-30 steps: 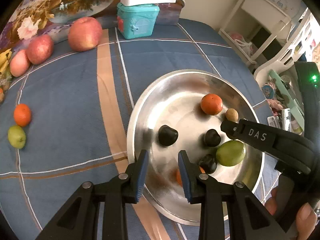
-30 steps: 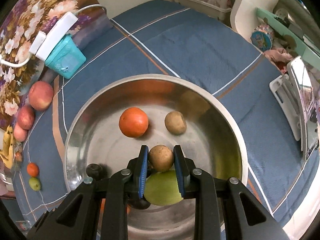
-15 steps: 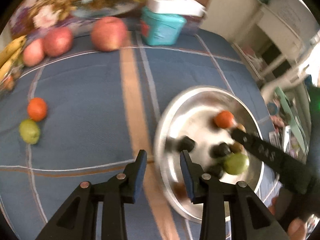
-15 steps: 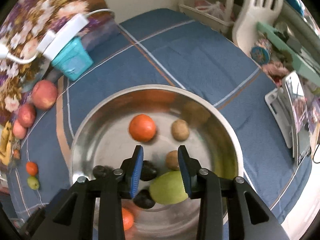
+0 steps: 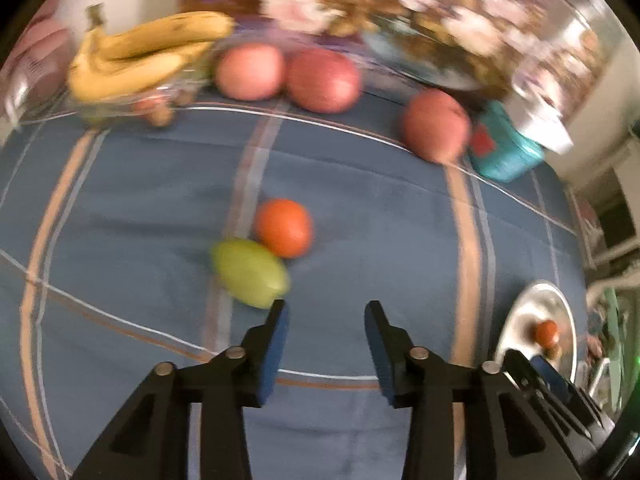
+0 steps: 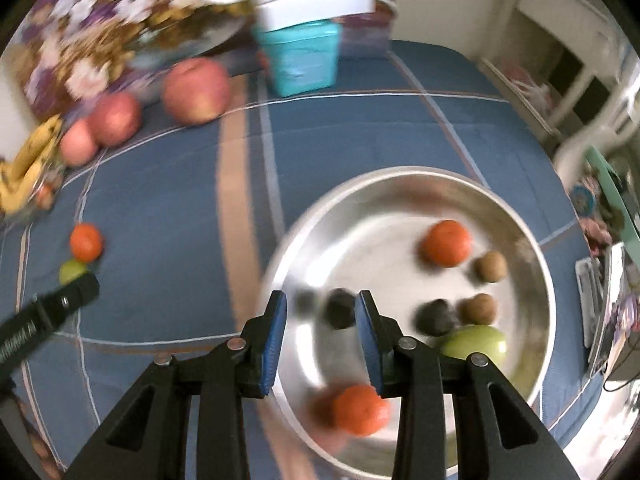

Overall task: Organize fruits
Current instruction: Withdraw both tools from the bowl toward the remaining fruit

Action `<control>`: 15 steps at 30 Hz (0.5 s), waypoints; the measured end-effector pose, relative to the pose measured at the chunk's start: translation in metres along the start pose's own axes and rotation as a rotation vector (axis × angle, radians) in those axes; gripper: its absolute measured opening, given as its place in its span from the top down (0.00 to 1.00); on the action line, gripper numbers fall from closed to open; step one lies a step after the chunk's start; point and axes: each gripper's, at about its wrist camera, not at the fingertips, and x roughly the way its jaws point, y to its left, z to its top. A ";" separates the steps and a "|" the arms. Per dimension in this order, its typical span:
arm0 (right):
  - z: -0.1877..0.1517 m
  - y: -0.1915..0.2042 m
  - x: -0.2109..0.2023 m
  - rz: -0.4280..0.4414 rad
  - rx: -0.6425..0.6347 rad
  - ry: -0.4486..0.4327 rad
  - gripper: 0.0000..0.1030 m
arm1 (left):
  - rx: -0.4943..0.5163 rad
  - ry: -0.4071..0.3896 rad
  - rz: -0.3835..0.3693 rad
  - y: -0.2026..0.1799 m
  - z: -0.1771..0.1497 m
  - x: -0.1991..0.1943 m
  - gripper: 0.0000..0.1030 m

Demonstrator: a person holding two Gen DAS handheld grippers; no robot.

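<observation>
Three apples [image 5: 324,80], bananas [image 5: 140,56] behind tangerine [image 5: 284,227].

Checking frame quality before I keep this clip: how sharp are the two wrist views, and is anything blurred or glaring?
Left wrist view: fisheye-bent, motion-smeared throughout; the bananas, apples and green fruit are soft, only the left gripper stays crisp. Right wrist view: same smear; the metal bowl has a doubled rim and bright glare inside.

Shiny metal bowl [image 6: 400,184] on matt woven cloth [image 6: 160,200]
</observation>
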 end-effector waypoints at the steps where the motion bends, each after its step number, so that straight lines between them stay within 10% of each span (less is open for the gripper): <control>1: 0.000 0.004 -0.001 0.008 -0.007 -0.002 0.64 | -0.018 -0.005 0.010 0.011 0.003 -0.001 0.47; 8: 0.000 0.043 -0.002 0.080 -0.063 0.007 0.48 | -0.089 -0.026 0.072 0.048 0.011 -0.007 0.00; 11: 0.000 0.057 -0.002 0.098 -0.080 0.000 0.45 | -0.125 -0.032 0.100 0.064 0.014 -0.006 0.00; 15: -0.001 0.071 -0.004 0.111 -0.089 -0.011 0.16 | -0.184 -0.043 0.129 0.084 0.016 -0.006 0.00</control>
